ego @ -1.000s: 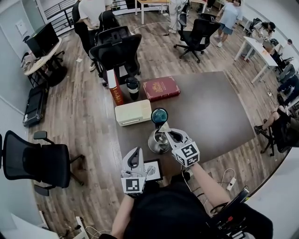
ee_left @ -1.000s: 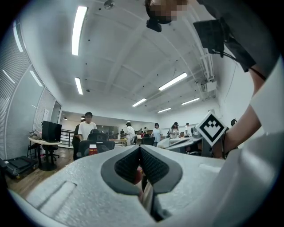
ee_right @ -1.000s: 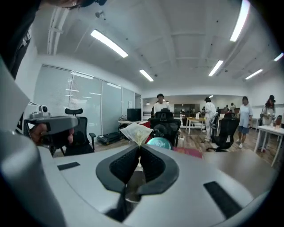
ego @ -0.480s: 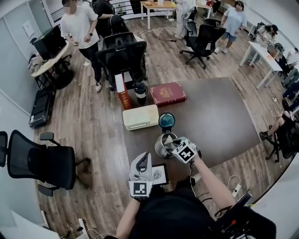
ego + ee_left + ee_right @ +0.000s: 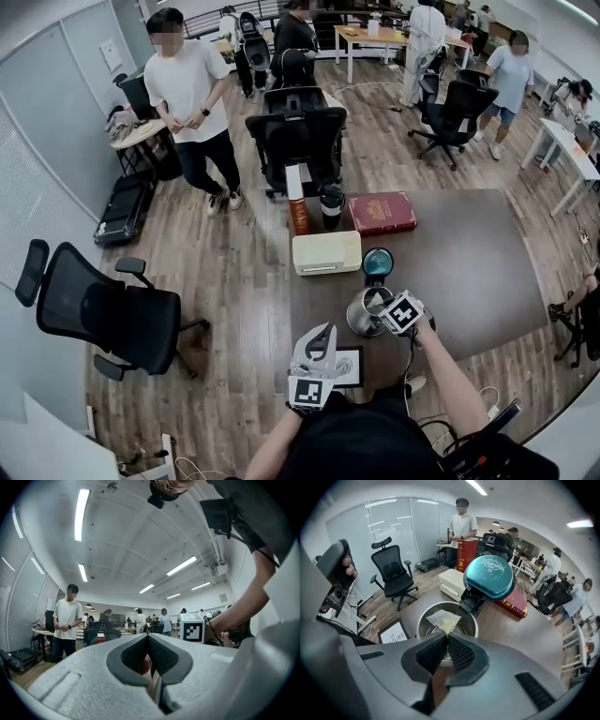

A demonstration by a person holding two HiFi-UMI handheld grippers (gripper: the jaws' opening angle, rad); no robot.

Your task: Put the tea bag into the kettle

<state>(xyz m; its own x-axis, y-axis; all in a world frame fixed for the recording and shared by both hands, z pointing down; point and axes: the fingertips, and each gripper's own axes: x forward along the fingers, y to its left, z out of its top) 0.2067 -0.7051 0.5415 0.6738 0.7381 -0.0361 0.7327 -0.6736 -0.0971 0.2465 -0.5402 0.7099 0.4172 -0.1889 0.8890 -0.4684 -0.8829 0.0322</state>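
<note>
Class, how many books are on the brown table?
2. A red book lies flat near the table's far edge; an upright book stands at its far left corner. None seems hidden.

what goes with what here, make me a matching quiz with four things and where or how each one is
Things: 1 tea bag; 2 kettle lid; 3 flat-lying red book; 4 framed picture.
States: a teal, flipped open; b far end of the table, beside the black mug; c pinched in the right tool above the mouth of the kettle; d near edge of the table.
Pairs: 1-c; 2-a; 3-b; 4-d.
</note>
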